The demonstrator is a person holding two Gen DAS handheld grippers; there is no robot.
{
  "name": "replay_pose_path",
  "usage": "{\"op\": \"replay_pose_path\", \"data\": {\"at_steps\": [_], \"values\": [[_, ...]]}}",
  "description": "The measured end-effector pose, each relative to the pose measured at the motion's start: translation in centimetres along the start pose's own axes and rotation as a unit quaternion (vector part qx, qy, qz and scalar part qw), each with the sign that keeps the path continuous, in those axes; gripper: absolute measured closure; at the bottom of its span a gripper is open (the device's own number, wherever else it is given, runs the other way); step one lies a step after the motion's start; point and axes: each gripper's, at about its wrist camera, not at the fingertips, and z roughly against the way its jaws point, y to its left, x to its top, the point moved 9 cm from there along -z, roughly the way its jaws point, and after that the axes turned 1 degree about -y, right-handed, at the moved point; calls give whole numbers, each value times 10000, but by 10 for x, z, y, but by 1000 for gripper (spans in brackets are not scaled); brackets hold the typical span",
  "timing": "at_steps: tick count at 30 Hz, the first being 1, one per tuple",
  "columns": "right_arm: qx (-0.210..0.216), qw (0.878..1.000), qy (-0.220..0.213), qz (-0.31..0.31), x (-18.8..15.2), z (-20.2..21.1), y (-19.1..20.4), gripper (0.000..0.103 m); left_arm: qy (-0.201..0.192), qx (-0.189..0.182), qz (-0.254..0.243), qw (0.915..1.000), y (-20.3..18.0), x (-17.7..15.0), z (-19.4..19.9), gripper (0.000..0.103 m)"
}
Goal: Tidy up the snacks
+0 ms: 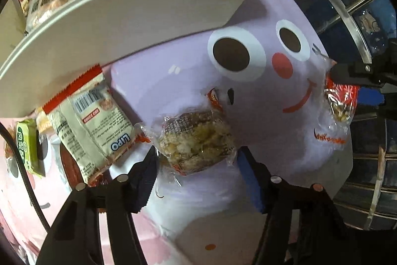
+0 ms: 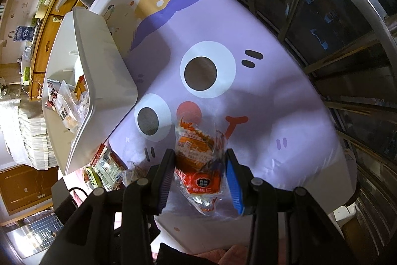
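Snacks are lying across a lilac worktop [image 1: 188,61] printed with a cartoon face, as the left wrist view is showing it. The left claw [image 1: 196,178] is hanging wide open, its two fingers sitting either side of a clear-wrapped crumbly rice cake [image 1: 196,140] without pressing on it. To the left of that cake, a white and red Lipo packet [image 1: 89,121] is lying partly under the rim of a white plastic bin [image 1: 129,9], with a small green packet [image 1: 26,145] just beyond it. More wrapped snacks are resting inside the bin. At the far right, the right claw [image 1: 340,73] is reaching in over an orange-red clear packet [image 1: 341,101]; from here I cannot tell whether it is gripping.

In the right wrist view, the right claw [image 2: 199,175] is standing open, its black and blue fingers flanking the orange-red clear packet [image 2: 198,160], which is lying on the lilac worktop [image 2: 260,103] below the cartoon eyes. The packet is touching the left finger, while a gap is showing at the right one. The white plastic bin [image 2: 99,81] is sitting to the left, holding several wrappers, with the Lipo packet [image 2: 109,170] beneath its corner.
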Motion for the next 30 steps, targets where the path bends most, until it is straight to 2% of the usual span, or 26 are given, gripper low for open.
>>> {"op": "replay_pose_path", "data": {"at_steps": [8,16,24,30], "values": [[-61,9999,-85,28,-1,5,-1,62,-700,99,-155,9974,-2,11,0,47],[-77,9995,-193,221,-3,14,8,62,-965,113,-89,9952,3,-1,16,48],[56,9975,-468,518,2,29,33,62,-1231,113,48,9923,11,-13,68,47],[274,9933,-737,843,6,41,66,62,-1497,242,226,9882,42,-10,115,47]]}}
